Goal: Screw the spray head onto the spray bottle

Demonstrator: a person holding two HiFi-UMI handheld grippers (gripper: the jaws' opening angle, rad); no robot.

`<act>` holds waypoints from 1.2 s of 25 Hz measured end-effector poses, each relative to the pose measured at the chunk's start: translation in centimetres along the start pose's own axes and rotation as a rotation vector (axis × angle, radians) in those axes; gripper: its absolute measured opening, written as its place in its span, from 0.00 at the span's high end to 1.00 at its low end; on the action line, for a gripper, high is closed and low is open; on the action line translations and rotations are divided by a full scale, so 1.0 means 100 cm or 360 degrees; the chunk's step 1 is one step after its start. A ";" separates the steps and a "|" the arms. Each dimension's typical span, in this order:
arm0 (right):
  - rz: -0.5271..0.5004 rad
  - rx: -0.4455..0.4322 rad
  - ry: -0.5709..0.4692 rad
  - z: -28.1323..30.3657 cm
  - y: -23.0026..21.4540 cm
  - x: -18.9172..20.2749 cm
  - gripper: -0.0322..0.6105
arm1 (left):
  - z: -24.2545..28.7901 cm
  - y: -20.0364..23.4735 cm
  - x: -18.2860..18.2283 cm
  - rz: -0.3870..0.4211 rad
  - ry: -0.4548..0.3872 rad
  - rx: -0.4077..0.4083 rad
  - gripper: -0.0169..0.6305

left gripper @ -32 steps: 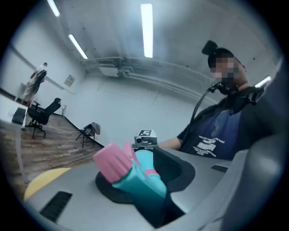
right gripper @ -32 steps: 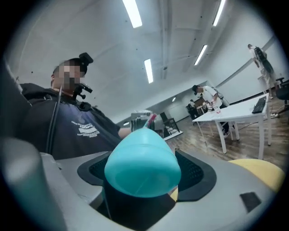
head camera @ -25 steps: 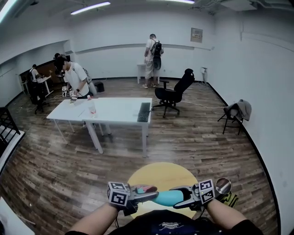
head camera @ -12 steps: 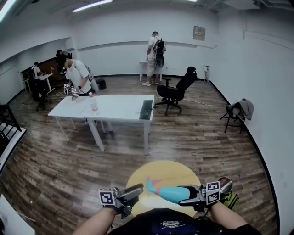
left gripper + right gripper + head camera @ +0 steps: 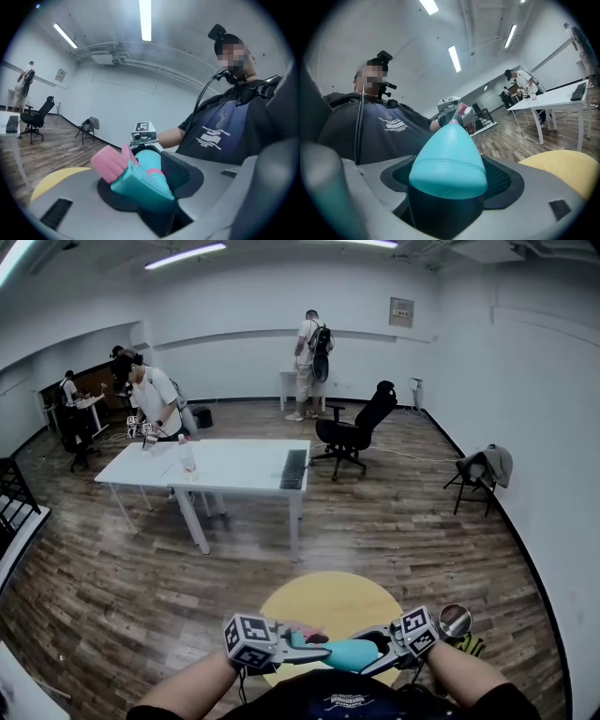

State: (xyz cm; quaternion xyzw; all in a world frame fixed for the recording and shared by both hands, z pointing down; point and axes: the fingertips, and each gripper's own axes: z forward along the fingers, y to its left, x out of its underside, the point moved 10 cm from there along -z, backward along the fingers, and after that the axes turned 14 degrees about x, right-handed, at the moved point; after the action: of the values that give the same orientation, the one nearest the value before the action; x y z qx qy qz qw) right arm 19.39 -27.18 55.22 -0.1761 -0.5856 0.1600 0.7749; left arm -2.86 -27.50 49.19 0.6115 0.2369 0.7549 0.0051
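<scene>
A teal spray bottle (image 5: pixel 345 652) lies level over a round yellow table (image 5: pixel 333 596), close to my body. My right gripper (image 5: pixel 373 654) is shut on its wide body (image 5: pixel 447 159), which fills the right gripper view. The teal spray head with a pink nozzle (image 5: pixel 302 636) sits on the bottle's neck, pointing left. My left gripper (image 5: pixel 296 647) is closing its jaws, and the spray head (image 5: pixel 138 180) lies between them with the pads on its sides. Behind it the bottle (image 5: pixel 149 159) runs toward the right gripper's marker cube (image 5: pixel 143 127).
Farther off stands a white table (image 5: pixel 234 465) with a keyboard (image 5: pixel 294 469); a person (image 5: pixel 150 399) works at its left end. A black office chair (image 5: pixel 356 427), a folding chair (image 5: pixel 480 472) by the right wall, and another person (image 5: pixel 312 352) at the back wall.
Half a second ago my left gripper was open, low and left of the bottle, off the spray head. It has come back and closed on the head. The right gripper kept the bottle.
</scene>
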 end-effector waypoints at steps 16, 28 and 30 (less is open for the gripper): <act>0.0168 0.0269 -0.0383 -0.028 -0.008 -0.002 0.27 | -0.058 0.006 0.053 -0.0461 -0.1093 -0.0105 0.44; -0.0070 0.0106 -0.0014 -0.026 0.003 -0.006 0.27 | 0.000 -0.008 0.017 0.0187 0.0139 -0.0059 0.71; 0.0063 0.0067 -0.0182 -0.031 -0.001 -0.005 0.27 | -0.006 -0.005 0.019 0.0000 -0.0105 -0.0052 0.71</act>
State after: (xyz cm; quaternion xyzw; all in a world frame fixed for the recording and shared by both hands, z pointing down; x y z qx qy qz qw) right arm 22.25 -27.77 54.04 -0.1620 -0.6218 0.1973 0.7405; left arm -3.99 -26.69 50.66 0.6359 0.2241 0.7381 0.0229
